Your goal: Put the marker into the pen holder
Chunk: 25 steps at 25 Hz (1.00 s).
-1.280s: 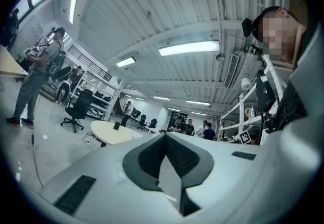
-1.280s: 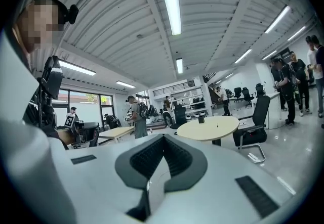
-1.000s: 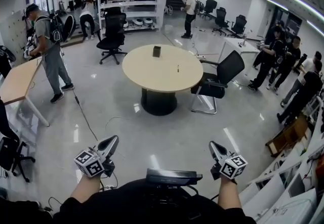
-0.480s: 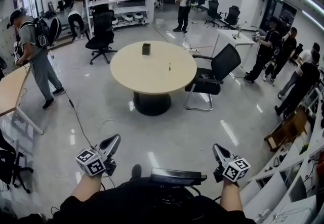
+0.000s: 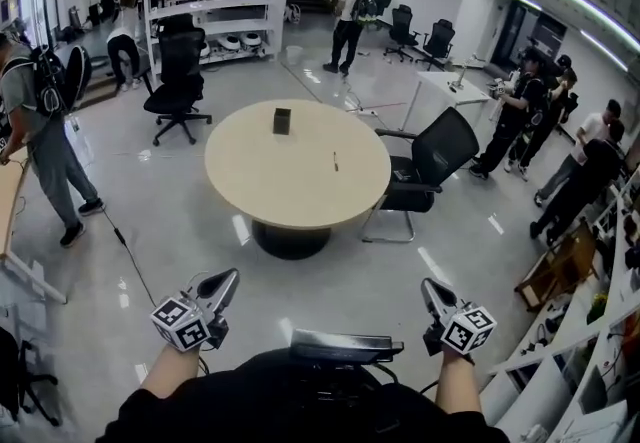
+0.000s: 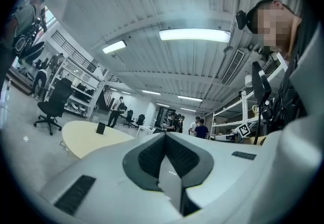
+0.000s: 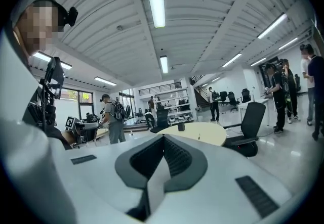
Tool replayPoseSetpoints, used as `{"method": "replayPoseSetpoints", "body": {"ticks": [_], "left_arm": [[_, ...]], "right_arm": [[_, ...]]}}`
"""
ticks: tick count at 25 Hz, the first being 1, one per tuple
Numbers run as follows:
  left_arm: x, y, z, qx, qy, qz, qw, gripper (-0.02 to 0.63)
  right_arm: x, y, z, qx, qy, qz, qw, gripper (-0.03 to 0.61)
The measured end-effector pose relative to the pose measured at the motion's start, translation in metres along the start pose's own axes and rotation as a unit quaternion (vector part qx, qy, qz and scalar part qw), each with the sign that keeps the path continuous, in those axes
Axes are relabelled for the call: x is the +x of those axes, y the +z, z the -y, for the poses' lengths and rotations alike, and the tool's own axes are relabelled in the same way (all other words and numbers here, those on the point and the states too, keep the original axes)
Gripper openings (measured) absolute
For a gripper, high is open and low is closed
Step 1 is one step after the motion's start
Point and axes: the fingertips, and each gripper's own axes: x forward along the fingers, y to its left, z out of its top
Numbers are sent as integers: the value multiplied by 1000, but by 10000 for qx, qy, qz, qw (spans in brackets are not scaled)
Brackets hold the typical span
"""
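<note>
You hold the left hand-held gripper (image 5: 222, 281) and right hand-held gripper (image 5: 432, 289) pressed together and empty, while the marker (image 5: 335, 161) lies toward the right edge of the worktop (image 5: 260, 186) and the holder (image 5: 282, 120) stands near its far edge.

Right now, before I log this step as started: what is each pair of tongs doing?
Left white tongs: closed, nothing between them.
Right white tongs: closed, nothing between them.
</note>
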Motion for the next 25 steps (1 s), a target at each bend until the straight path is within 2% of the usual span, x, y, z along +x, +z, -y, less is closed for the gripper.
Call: {"method": "replayPoseSetpoints", "body": {"ticks": [5,11,19,25], "left_arm": [[9,26,-79,11,90,44,9999,-6],[27,22,-129,-181,411,14,9990,-6],[101,40,-177,22,978,74,9952,-6],[190,53,-185,-206,1380,458,9892,-6]], "right_arm": [[96,16,-23,-157,253,-126,9995,2],[168,20,2,-84,465,-297,9984,2],[273,39,90,42,983,-230,9949,2],[345,79,175,-109,1501,-189,9884,2]]}}
